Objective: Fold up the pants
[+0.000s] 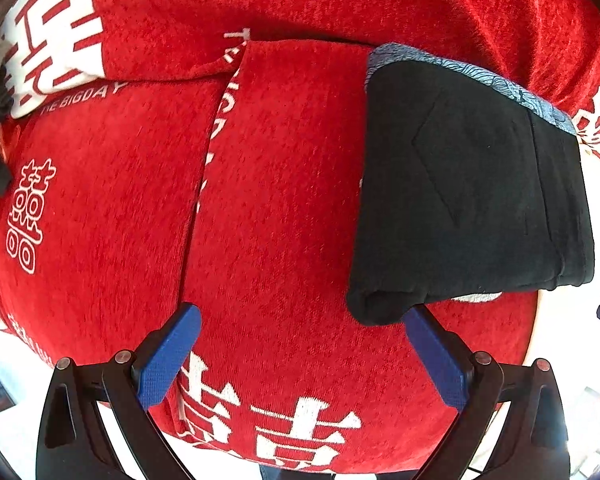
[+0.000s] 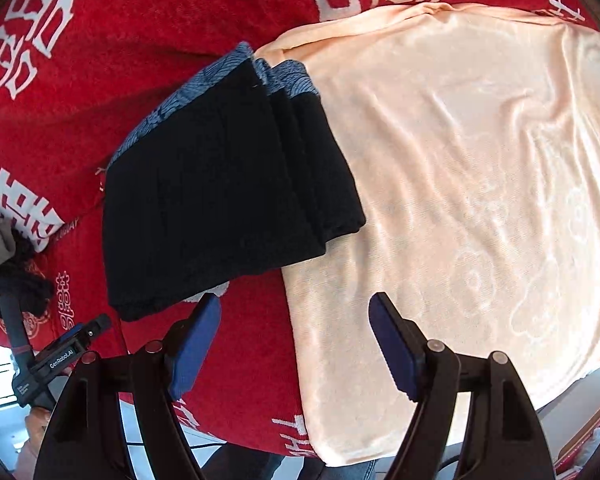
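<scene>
Red chenille cloth (image 1: 284,184) printed with white characters covers the worktop, one piece overlapping another along a seam. A peach blanket (image 2: 480,184) lies spread over its right side. The black pants (image 2: 220,192), folded into a thick packet with a blue patterned waistband (image 2: 188,92) at the far edge, rest half on the red cloth and half on the blanket's edge. A dark garment heap (image 2: 16,280) sits at the far left. The left tool (image 1: 300,356) and right tool (image 2: 296,344) both hang wide and empty, clear of the pants.
</scene>
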